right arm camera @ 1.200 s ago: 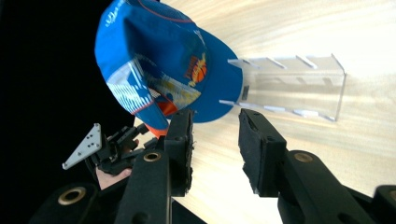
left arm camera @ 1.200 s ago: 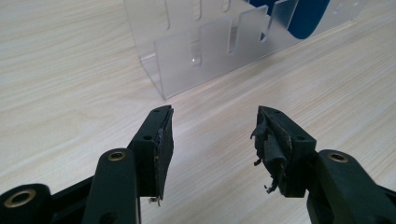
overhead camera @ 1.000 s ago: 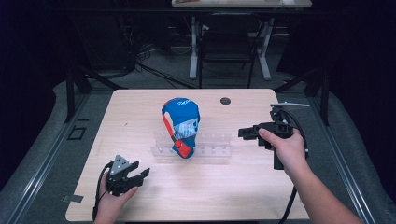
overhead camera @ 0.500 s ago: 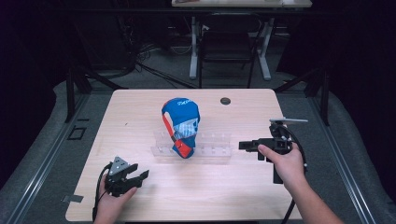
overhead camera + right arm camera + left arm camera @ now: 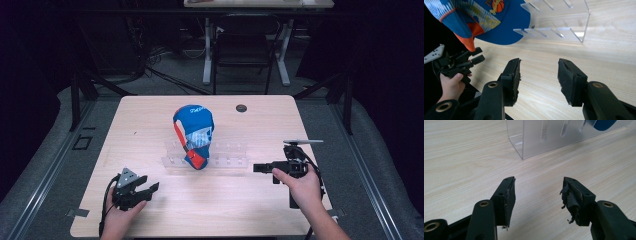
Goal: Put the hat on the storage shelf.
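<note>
Table (image 5: 150, 125): pale wood top, seen from the high view, dark floor all round it

Rack (image 5: 227, 154): clear plastic, slotted, lying across the table's middle, long side running 9 to 3 o'clock; its end wall shows at 12 o'clock in the left gripper view (image 5: 541, 137), its slotted dividers at 1 o'clock in the right gripper view (image 5: 559, 22)

Cap (image 5: 194, 134): blue with a red-orange brim and a printed panel, resting on the rack toward its left end, brim pointing down toward 6 o'clock in the high view; in the right gripper view (image 5: 486, 17) it sits at 11 o'clock, its brim overhanging the rack's nearest dividers

Left gripper (image 5: 145, 190): at 7 o'clock of the table, held by the left hand (image 5: 120, 217), grey three-cornered plate on top; jaws wide apart with bare table between them (image 5: 537, 195); well apart from the rack, which lies toward 1 o'clock of it

Right gripper (image 5: 257, 167): at 4 o'clock of the table, held by the right hand (image 5: 302, 187), pointing toward 9 o'clock, just beside the rack's right end; jaws have just been opening and stand wide, nothing between them (image 5: 539, 77)

Round dark disc (image 5: 241, 108): on the table at 12 o'clock, beyond the rack

Desk legs and a chair: on the floor beyond the table
</note>
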Demonstrator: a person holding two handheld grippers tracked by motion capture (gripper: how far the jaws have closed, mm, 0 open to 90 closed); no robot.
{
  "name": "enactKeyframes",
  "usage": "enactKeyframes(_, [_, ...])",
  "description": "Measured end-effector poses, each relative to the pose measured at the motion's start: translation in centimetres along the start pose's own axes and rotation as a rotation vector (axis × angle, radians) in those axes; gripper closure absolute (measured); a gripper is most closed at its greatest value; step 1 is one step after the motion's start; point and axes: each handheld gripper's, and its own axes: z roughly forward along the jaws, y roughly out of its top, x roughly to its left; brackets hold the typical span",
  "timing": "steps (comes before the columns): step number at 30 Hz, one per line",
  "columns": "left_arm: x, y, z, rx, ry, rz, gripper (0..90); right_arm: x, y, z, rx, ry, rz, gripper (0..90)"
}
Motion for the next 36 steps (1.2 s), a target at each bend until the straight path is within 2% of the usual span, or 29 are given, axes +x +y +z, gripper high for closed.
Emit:
enactKeyframes(12, [0.0,-0.1,0.1,-0.003,-0.001,0.003,44.5,-1.6,-2.8,1.8,0.001,-0.032,-0.023,52.1])
enactKeyframes(16, [0.0,-0.1,0.2,0.005,-0.001,0.005,44.5,-2.0,-3.7,2.2,-0.018,-0.045,-0.033,52.0])
enactKeyframes(19, [-0.1,-0.1,0.2,0.014,0.0,0.009,44.5,-2.1,-4.3,2.5,-0.029,-0.049,-0.057,51.4])
enactKeyframes(22, [-0.1,-0.1,0.2,0.015,-0.002,0.012,44.5,-2.5,-4.9,2.8,-0.037,-0.052,-0.059,50.7])
enactKeyframes(25, [-0.1,-0.1,0.2,0.011,-0.005,0.014,44.5,-2.9,-5.6,3.2,-0.048,-0.081,-0.085,50.3])
enactKeyframes(28, [-0.1,-0.1,0.2,0.014,-0.004,0.015,44.5,-3.2,-5.9,3.3,-0.053,-0.085,-0.105,50.3])
enactKeyframes(31, [-0.1,-0.1,0.2,0.016,-0.006,0.016,44.5,-3.9,-6.4,3.2,-0.075,-0.075,-0.097,50.1])
enactKeyframes(36, [-0.2,-0.2,0.4,0.012,-0.007,0.015,44.5,-4.6,-7.0,3.3,-0.095,-0.099,-0.091,49.2])
